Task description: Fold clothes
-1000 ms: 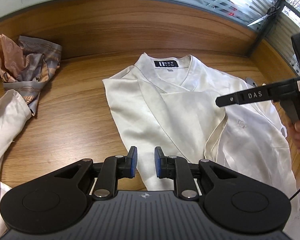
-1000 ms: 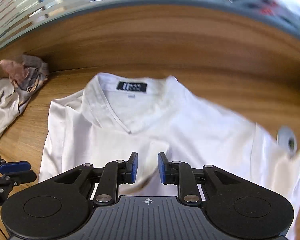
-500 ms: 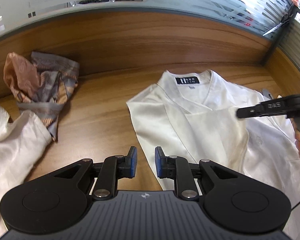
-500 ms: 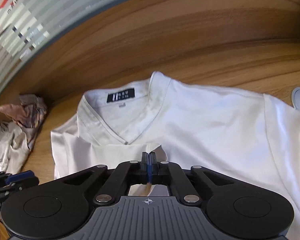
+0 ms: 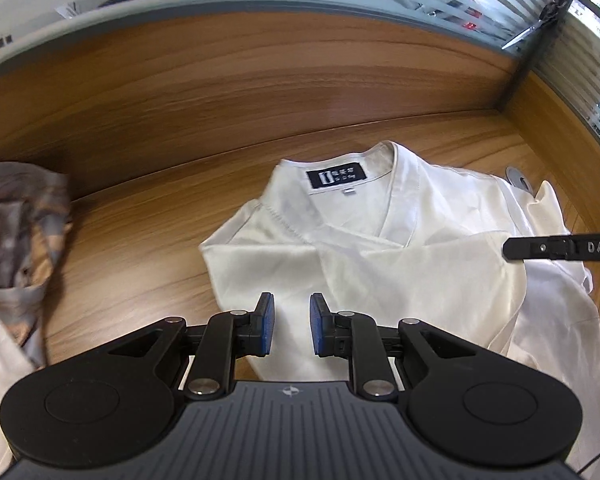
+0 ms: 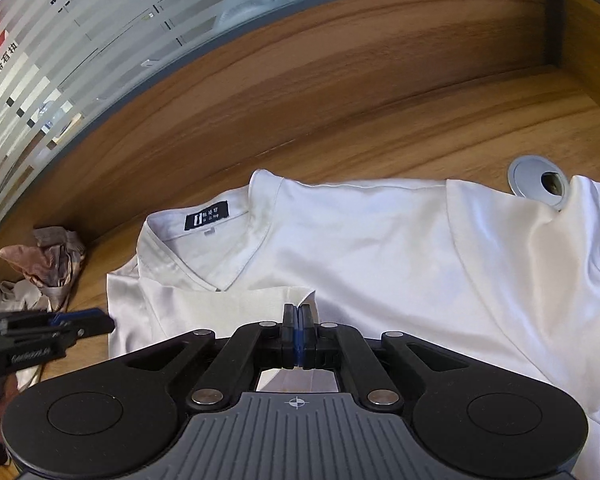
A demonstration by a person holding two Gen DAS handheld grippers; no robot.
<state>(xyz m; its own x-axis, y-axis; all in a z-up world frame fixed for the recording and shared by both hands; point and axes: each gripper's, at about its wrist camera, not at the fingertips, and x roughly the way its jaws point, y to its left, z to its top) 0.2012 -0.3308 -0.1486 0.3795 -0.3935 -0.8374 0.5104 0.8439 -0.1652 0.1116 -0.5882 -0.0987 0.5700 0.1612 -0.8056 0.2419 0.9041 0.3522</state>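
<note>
Shirt lies collar-away on the counter; right tongs pressed together, seemingly pinching its folded-in flap, while left tongs, slightly spread and empty, hover over the near hem.

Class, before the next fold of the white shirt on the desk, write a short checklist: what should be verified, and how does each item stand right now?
1. Right tool shut: ok, its blue pads are pressed together.
2. Right tool pinching the folded flap of the white shirt: cannot tell; the flap's edge lies right at the tips.
3. Left tool free to take a grip: ok, pads apart, nothing between them, over the shirt's left edge.
4. Collar label facing up: ok.
5. Patterned cloth apart from the shirt: ok, bare desk lies between them.
6. Right sleeve off the round desk opening: not ok, it overlaps the rim.
</note>
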